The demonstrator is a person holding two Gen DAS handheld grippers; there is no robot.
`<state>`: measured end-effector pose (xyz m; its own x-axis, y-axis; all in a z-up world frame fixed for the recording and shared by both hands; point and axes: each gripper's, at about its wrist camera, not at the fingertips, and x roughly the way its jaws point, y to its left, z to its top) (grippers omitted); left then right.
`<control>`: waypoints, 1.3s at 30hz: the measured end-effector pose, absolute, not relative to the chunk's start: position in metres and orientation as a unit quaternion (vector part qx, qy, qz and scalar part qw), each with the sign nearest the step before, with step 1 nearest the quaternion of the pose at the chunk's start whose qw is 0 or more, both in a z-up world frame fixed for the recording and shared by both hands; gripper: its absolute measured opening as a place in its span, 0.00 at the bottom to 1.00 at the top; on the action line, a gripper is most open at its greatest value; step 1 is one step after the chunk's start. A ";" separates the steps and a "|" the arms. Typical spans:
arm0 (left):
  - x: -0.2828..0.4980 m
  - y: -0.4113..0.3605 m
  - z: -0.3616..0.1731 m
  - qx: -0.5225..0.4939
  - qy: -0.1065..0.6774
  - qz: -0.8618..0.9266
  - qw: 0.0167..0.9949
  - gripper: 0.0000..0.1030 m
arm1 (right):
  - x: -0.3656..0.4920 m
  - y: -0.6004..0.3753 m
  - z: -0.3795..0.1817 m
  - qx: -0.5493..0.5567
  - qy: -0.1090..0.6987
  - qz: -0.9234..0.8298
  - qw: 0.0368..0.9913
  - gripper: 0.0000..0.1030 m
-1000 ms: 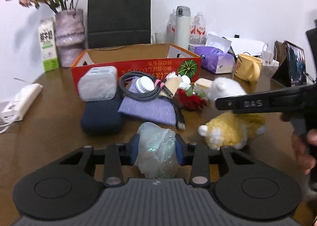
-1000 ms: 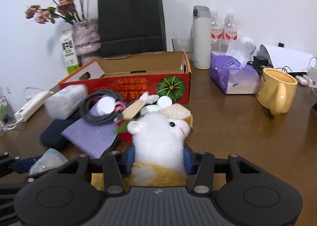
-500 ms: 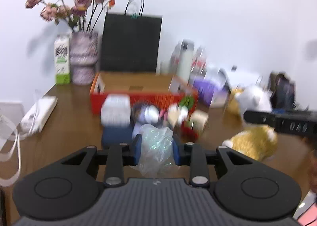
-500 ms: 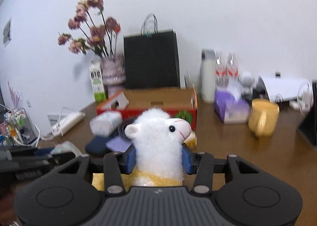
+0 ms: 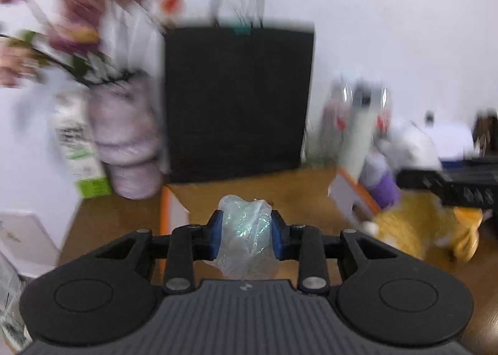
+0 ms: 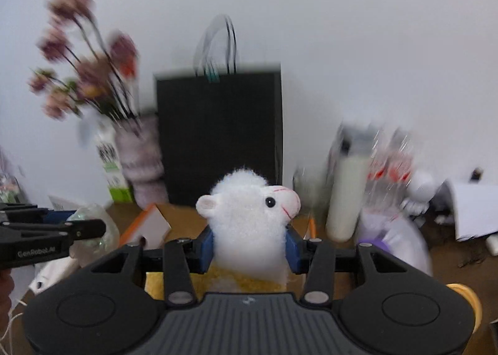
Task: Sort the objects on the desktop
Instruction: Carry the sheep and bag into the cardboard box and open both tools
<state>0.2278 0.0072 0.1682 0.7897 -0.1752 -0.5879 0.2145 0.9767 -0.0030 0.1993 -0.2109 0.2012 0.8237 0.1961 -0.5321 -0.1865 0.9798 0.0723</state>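
Observation:
My left gripper [image 5: 246,238] is shut on a crumpled clear plastic bag [image 5: 246,230] and holds it up in front of the open cardboard box [image 5: 249,193]. My right gripper [image 6: 249,244] is shut on a white and yellow plush alpaca [image 6: 249,215], held in the air near the box [image 6: 149,221]. In the left wrist view the right gripper [image 5: 448,184] and the plush [image 5: 417,227] show at the right. In the right wrist view the left gripper [image 6: 46,233] with the bag [image 6: 90,215] shows at the left. Both views are blurred.
A black paper bag [image 5: 236,100] stands behind the box. A vase of dried flowers [image 5: 124,137] and a milk carton [image 5: 77,156] stand at the left. A white flask [image 6: 348,193], water bottles and a purple tissue pack [image 6: 395,240] are at the right.
Both grippers have risen off the table with their loads and moved forward toward the box. The pile of items on the table has dropped out of view.

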 end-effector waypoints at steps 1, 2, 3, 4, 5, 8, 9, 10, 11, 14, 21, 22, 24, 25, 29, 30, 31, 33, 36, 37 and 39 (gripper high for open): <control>0.245 0.007 0.154 0.029 0.324 -0.098 0.941 0.31 | 0.219 -0.207 0.193 0.007 0.301 0.091 0.949 0.43; 0.261 0.006 0.137 0.038 0.351 -0.098 0.930 0.31 | 0.237 -0.201 0.181 -0.003 0.317 0.078 0.945 0.43; 0.271 0.005 0.123 0.044 0.371 -0.088 0.923 0.31 | 0.252 -0.196 0.169 -0.017 0.329 0.064 0.942 0.43; 0.277 0.005 0.112 0.051 0.382 -0.079 0.919 0.31 | 0.266 -0.192 0.157 -0.025 0.342 0.052 0.938 0.43; 0.281 0.005 0.103 0.062 0.389 -0.074 0.916 0.31 | 0.277 -0.190 0.143 -0.025 0.360 0.047 0.931 0.43; 0.281 0.009 0.087 0.083 0.413 -0.057 0.905 0.31 | 0.299 -0.185 0.109 -0.032 0.413 0.039 0.909 0.43; 0.280 0.011 0.083 0.086 0.425 -0.055 0.900 0.31 | 0.301 -0.180 0.098 -0.050 0.424 0.030 0.904 0.43; 0.275 0.010 0.080 0.093 0.438 -0.059 0.892 0.31 | 0.301 -0.177 0.090 -0.069 0.435 0.021 0.897 0.43; 0.277 0.011 0.078 0.099 0.452 -0.067 0.884 0.32 | 0.300 -0.174 0.082 -0.085 0.449 0.012 0.890 0.43; 0.283 0.018 0.068 0.109 0.487 -0.078 0.863 0.33 | 0.301 -0.171 0.073 -0.113 0.477 0.008 0.872 0.45; 0.266 0.031 0.080 0.078 0.498 -0.074 0.860 0.61 | 0.305 -0.188 0.079 -0.082 0.509 0.026 0.856 0.54; 0.264 0.030 0.087 0.078 0.496 -0.074 0.862 0.63 | 0.300 -0.187 0.086 -0.084 0.505 0.021 0.859 0.57; 0.253 0.030 0.104 0.081 0.484 -0.068 0.869 0.77 | 0.286 -0.182 0.104 -0.091 0.488 0.021 0.868 0.71; 0.249 0.028 0.113 0.084 0.475 -0.061 0.874 0.83 | 0.279 -0.180 0.114 -0.097 0.480 0.021 0.872 0.74; 0.227 0.032 0.139 0.072 0.450 -0.059 0.888 0.95 | 0.247 -0.175 0.154 -0.120 0.440 0.032 0.890 0.84; 0.220 0.032 0.142 0.067 0.450 -0.053 0.889 0.95 | 0.238 -0.174 0.161 -0.119 0.432 0.035 0.893 0.85; 0.209 0.032 0.145 0.064 0.446 -0.043 0.892 0.95 | 0.227 -0.174 0.167 -0.117 0.421 0.040 0.899 0.86; 0.173 0.030 0.151 0.070 0.402 -0.018 0.913 0.95 | 0.204 -0.181 0.172 -0.109 0.394 0.055 0.911 0.86; 0.107 0.026 0.146 0.060 0.322 -0.005 0.945 1.00 | 0.152 -0.196 0.163 -0.056 0.342 0.095 0.933 0.89; 0.080 0.025 0.139 0.044 0.299 -0.015 0.953 1.00 | 0.132 -0.199 0.157 -0.036 0.330 0.107 0.937 0.89; 0.037 0.023 0.122 0.014 0.282 -0.026 0.959 1.00 | 0.093 -0.205 0.140 -0.007 0.313 0.123 0.942 0.89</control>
